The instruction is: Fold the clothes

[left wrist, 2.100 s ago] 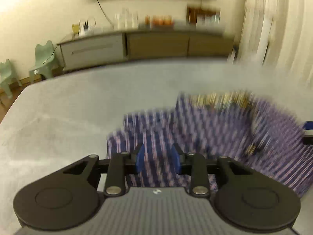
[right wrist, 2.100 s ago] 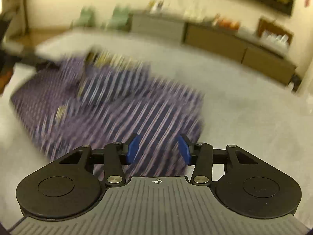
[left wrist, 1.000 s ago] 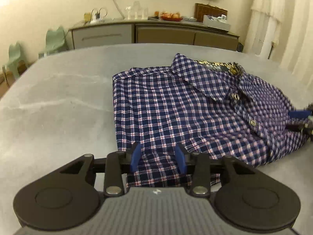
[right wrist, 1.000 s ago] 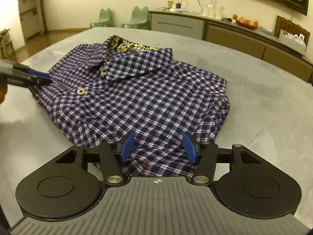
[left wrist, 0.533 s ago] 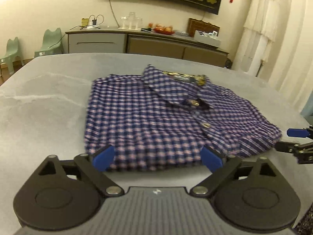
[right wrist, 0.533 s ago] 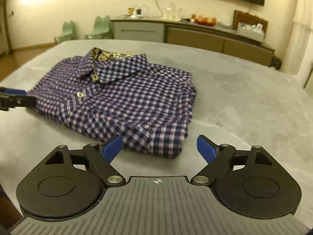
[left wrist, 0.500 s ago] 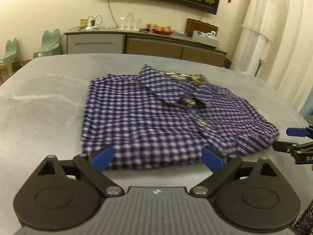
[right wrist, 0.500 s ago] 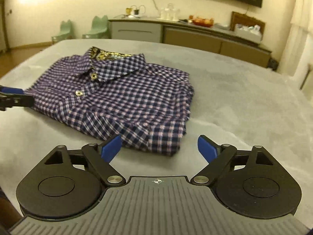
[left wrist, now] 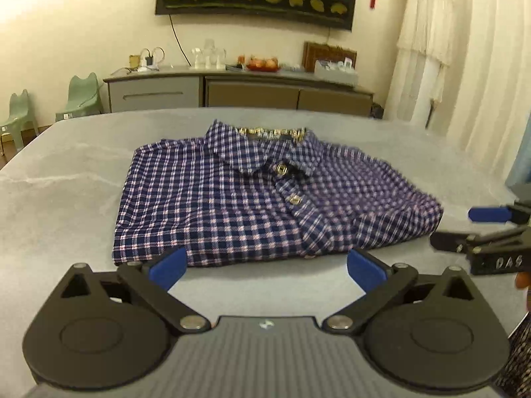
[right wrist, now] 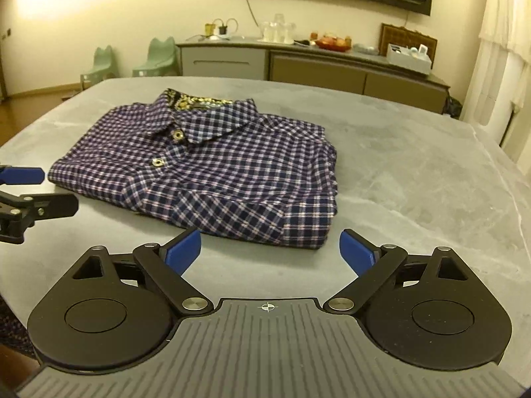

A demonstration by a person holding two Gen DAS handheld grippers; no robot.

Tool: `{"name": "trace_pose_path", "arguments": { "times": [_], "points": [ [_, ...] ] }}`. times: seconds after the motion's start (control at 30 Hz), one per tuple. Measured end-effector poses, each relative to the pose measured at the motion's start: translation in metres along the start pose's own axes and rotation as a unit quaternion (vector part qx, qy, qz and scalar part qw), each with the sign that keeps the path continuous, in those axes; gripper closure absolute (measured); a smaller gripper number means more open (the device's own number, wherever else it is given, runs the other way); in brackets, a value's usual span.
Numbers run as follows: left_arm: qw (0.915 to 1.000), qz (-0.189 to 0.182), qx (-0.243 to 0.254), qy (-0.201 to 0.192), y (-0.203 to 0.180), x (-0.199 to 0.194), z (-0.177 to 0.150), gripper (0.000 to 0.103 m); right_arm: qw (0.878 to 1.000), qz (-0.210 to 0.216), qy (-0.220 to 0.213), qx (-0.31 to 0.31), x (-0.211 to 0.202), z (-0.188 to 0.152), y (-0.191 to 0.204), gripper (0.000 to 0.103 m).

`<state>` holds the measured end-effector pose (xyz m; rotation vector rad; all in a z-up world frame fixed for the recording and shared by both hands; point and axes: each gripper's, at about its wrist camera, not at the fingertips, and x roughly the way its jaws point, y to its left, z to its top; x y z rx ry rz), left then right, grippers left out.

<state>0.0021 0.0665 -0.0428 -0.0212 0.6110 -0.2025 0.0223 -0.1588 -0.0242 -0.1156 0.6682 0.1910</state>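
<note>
Folded checked shirt [left wrist: 252, 199] lies on the grey desk [left wrist: 59, 185], both tongs spread and empty.

The shirt sits as a compact rectangle, collar up and buttons showing, near the desk's middle. The left tongs [left wrist: 265, 267] and right tongs [right wrist: 269, 250] hang just short of its near edge, touching nothing. The fold looks complete; any tidying would best be a light press along the bulkier right-hand edge. Bare desk surrounds the shirt, with its rim well clear on both sides.
</note>
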Motion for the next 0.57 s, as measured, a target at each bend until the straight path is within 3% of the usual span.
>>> {"name": "trace_pose_path", "arguments": {
  "times": [0.13, 0.3, 0.57],
  "points": [
    [1.0, -0.003, -0.004, -0.003, -0.009, -0.003, -0.004, 0.0, 1.0, 0.003, -0.003, 0.001, -0.005, -0.001, 0.006, 0.009],
    [0.9989, -0.032, -0.033, 0.009, -0.011, -0.005, -0.007, 0.0, 1.0, 0.007, -0.003, -0.001, -0.007, -0.002, 0.009, 0.009],
    [0.9984, -0.005, -0.048, 0.027, -0.008, -0.004, -0.009, 0.0, 1.0, 0.008, 0.0, -0.006, -0.007, -0.004, 0.014, 0.009]
  ]
}}
